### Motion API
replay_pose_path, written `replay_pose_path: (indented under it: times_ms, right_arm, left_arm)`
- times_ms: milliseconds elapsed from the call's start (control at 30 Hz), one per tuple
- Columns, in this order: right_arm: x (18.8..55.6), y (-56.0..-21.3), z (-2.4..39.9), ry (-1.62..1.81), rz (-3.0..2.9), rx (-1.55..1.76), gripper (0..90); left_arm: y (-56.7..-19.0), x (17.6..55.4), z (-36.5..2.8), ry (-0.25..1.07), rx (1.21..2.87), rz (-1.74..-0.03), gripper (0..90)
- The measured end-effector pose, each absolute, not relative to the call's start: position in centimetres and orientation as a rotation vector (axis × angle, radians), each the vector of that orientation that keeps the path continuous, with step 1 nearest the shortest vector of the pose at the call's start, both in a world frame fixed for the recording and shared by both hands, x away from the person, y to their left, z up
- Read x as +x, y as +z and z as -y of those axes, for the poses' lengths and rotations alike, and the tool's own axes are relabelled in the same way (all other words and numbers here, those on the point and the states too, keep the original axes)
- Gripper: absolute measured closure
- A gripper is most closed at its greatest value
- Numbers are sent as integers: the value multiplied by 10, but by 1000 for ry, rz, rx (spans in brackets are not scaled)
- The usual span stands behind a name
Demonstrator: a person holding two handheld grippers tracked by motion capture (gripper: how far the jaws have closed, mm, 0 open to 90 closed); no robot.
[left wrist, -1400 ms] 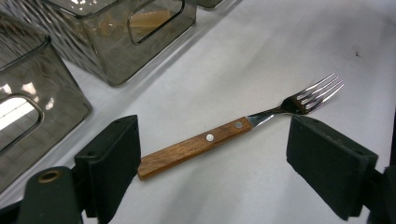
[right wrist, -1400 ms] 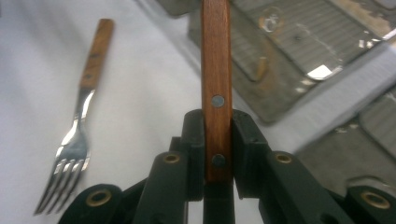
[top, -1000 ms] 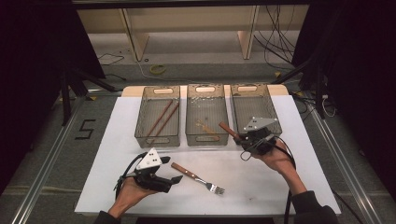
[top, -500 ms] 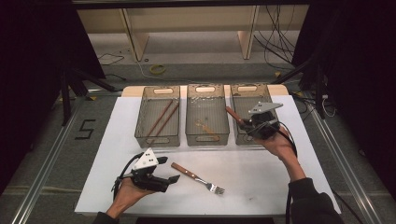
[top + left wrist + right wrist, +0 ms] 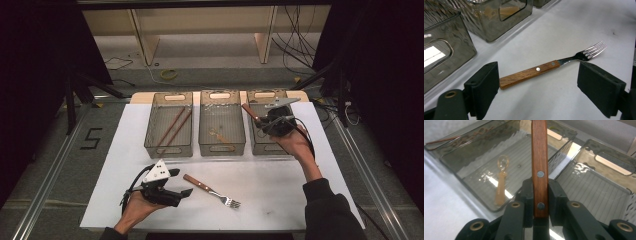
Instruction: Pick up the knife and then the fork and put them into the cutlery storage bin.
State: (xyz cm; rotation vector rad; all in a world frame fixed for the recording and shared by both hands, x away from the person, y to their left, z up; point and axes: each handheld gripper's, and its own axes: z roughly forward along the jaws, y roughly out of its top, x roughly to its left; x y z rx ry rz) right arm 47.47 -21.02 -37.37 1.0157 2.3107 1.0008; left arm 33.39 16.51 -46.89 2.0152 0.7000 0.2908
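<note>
Holding: the right gripper (image 5: 259, 120) is clamped on a wooden handle (image 5: 539, 167) above the right bin (image 5: 260, 146).
Left gripper (image 5: 537, 85): jaws apart, low over the table (image 5: 280, 200).
Fork (image 5: 549, 67): flat on the table, between those jaws, untouched.

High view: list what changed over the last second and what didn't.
The right gripper, shut on a wooden-handled utensil, moved away from the person and to the right, from the gap between the middle and right bins to above the right smoky clear plastic bin. The left gripper, open, and the wooden-handled steel fork on the white table stayed put.
</note>
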Motion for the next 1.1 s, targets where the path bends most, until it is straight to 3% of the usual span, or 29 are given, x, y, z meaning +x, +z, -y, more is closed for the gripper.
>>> replay_pose_path:
  times_ms: [1100]
  right_arm:
    - [518, -371, 215, 933, -2253, 1159, 774]
  left_arm:
    - [-470, 335, -166, 280, 2005, -709, 173]
